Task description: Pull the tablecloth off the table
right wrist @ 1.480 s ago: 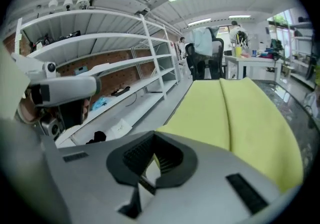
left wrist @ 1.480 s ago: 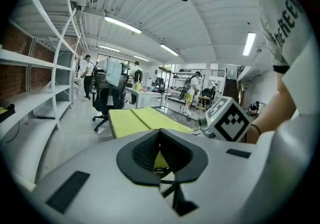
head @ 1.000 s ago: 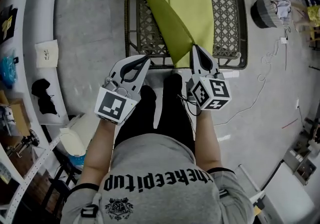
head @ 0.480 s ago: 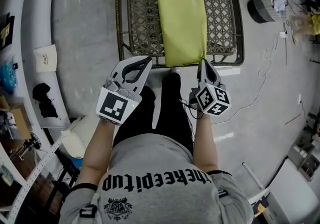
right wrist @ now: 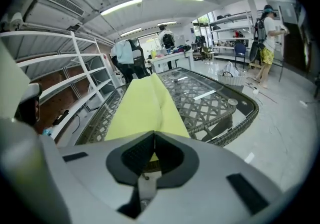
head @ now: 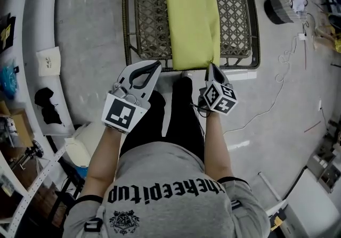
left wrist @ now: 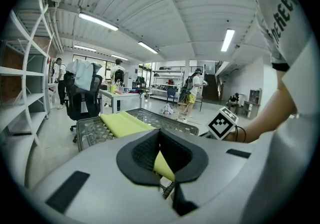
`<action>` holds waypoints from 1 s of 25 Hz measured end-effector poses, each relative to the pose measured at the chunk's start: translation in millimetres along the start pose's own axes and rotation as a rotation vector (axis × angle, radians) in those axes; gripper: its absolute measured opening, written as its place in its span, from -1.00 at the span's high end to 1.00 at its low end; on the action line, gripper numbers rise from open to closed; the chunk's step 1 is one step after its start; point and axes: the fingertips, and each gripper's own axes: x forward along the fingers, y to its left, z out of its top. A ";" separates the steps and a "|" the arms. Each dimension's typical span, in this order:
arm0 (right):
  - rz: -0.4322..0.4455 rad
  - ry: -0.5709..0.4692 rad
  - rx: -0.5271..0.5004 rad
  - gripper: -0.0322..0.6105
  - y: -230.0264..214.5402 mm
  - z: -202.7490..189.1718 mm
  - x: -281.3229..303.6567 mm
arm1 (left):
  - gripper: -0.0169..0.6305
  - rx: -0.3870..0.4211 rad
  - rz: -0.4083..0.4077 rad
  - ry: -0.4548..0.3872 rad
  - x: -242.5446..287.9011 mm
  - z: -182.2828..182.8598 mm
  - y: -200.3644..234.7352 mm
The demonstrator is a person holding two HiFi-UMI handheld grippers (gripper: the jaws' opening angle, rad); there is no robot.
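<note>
A yellow-green tablecloth [head: 192,13] lies as a folded strip along the lattice-topped table [head: 146,18], its near end hanging over the front rim. My right gripper [head: 209,66] sits at the cloth's near right corner, shut on that corner. From the right gripper view the cloth [right wrist: 142,110] runs away from the closed jaw tips [right wrist: 154,133]. My left gripper [head: 156,65] is shut and empty, at the table's front rim just left of the cloth. The left gripper view shows the cloth [left wrist: 120,123] beyond its closed jaws [left wrist: 159,132].
A grey bin [head: 285,5] with rags and a white cable [head: 277,93] lie on the floor to the right. White shelving [head: 32,29] runs along the left. The person's legs stand right at the table's front. An office chair [left wrist: 82,100] stands past the table.
The cloth has gone from a slanted drape pulled to a point to a straight flat strip. The right gripper shifted right, then a little left onto the corner. The left gripper stayed put.
</note>
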 end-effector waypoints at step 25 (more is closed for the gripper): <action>0.358 -0.087 -0.278 0.54 29.3 101.0 -18.1 | 0.90 -0.089 0.141 -0.030 51.4 -0.6 -3.0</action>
